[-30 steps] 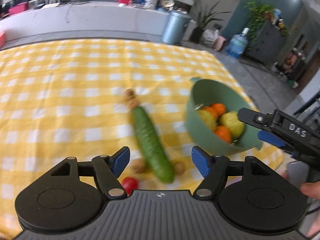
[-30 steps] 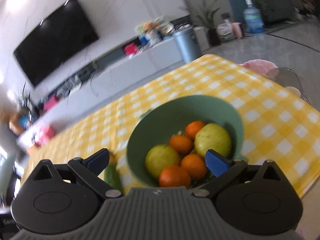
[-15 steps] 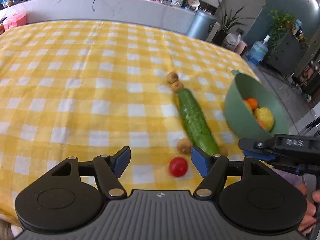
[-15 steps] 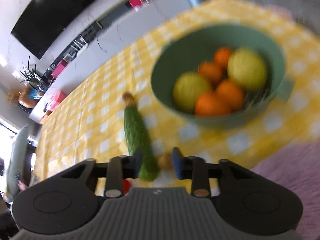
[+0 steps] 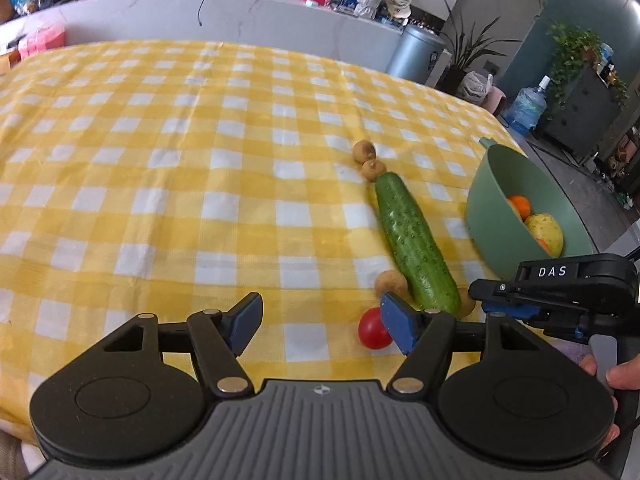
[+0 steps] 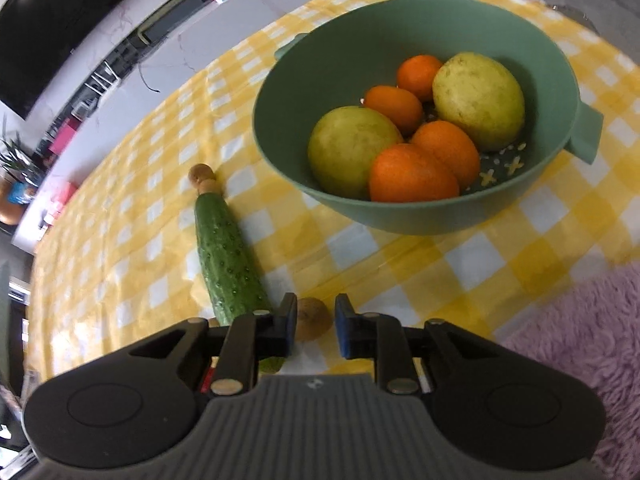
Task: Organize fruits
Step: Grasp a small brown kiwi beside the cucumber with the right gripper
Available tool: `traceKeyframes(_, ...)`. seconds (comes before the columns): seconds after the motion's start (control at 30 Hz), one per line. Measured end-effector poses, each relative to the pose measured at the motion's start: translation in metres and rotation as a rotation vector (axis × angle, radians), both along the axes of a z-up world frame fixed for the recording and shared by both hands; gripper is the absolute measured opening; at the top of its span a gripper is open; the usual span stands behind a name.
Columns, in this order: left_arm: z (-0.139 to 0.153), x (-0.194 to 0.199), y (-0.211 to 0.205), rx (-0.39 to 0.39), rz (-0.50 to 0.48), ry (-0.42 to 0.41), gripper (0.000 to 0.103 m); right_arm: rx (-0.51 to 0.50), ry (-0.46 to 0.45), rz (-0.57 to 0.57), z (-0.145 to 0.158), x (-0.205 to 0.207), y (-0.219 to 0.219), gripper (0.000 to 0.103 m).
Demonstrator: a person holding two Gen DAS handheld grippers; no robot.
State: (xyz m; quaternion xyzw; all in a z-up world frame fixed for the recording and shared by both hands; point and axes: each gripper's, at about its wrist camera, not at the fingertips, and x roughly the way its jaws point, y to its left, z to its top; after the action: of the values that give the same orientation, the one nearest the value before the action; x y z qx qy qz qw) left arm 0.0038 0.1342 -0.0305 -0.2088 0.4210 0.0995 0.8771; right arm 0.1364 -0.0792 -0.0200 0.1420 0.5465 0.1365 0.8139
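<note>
Longan (image 6: 314,318) pickup is judged the step in hand: the small brown fruit lies on the yellow checked cloth (image 6: 400,264) beside the cucumber (image 6: 228,256) tip, seen between the narrowed, empty jaws of the right gripper (image 6: 316,326). Cucumber contact should be avoided, then transfer made to the green bowl (image 6: 400,216). Left gripper (image 5: 320,330) is held wide, empty, near the tomato (image 5: 374,328). Versus the earlier frame, right jaws were wide over the bowl; now dropped to the cloth.
</note>
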Motion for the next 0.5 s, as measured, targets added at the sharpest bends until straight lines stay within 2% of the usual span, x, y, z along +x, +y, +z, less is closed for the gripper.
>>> traceKeyframes(0.1, -0.005, 0.0, 0.004, -0.012, 0.005, 0.011, 0.079, 0.002, 0.02, -0.005, -0.002, 0.002, 0.003, 0.023)
traceKeyframes(0.3, -0.008, 0.001, 0.006, -0.026, -0.004, 0.027, 0.079, -0.023, 0.01, 0.007, -0.002, 0.003, 0.011, 0.025)
traceKeyframes(0.4, -0.01, 0.002, 0.004, -0.028, -0.009, 0.036, 0.079, -0.005, 0.023, 0.011, -0.005, 0.004, 0.008, 0.028)
traceKeyframes(0.43, -0.01, 0.002, 0.004, -0.03, -0.011, 0.039, 0.079, 0.007, 0.032, 0.012, -0.006, 0.005, 0.007, 0.028)
traceKeyframes(0.5, -0.011, 0.003, 0.003, -0.031, -0.015, 0.042, 0.079, 0.044, 0.053, 0.005, -0.009, 0.007, 0.003, 0.02)
